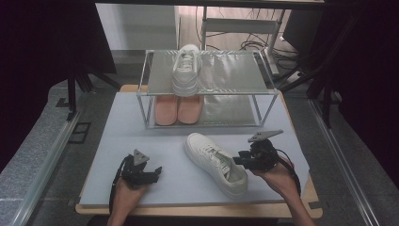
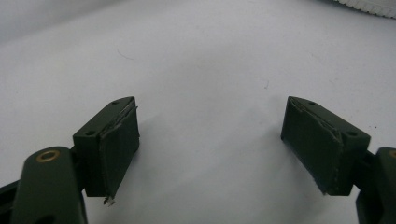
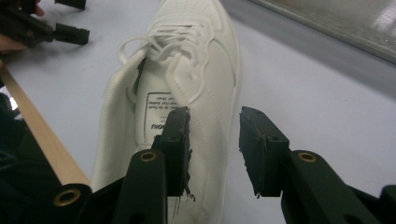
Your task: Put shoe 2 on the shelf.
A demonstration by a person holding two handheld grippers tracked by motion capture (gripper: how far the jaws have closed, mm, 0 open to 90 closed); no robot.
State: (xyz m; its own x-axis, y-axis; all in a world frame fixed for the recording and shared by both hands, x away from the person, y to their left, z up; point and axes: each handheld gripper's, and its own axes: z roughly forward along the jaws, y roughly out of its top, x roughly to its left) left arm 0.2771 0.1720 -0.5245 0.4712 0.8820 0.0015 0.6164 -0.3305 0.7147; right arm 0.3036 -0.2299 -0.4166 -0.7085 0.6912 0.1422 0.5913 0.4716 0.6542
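A white sneaker [image 1: 214, 162] lies on the pale mat [image 1: 131, 136], toe toward the rack and heel near the front edge. My right gripper [image 1: 238, 160] hovers at the shoe's right side near the heel. In the right gripper view its jaws [image 3: 215, 135] stand partly apart over the sneaker's [image 3: 187, 70] outer wall, with no pad pressing on it. My left gripper [image 1: 157, 170] rests low on the mat to the left of the shoe. In the left gripper view [image 2: 212, 140] it is wide open with bare mat between the pads.
A metal two-level rack [image 1: 209, 94] stands at the back of the mat. A second white sneaker [image 1: 186, 70] sits on its top shelf and a pink pair [image 1: 178, 109] below. The table's wooden front edge [image 3: 42, 135] runs close to the shoe's heel.
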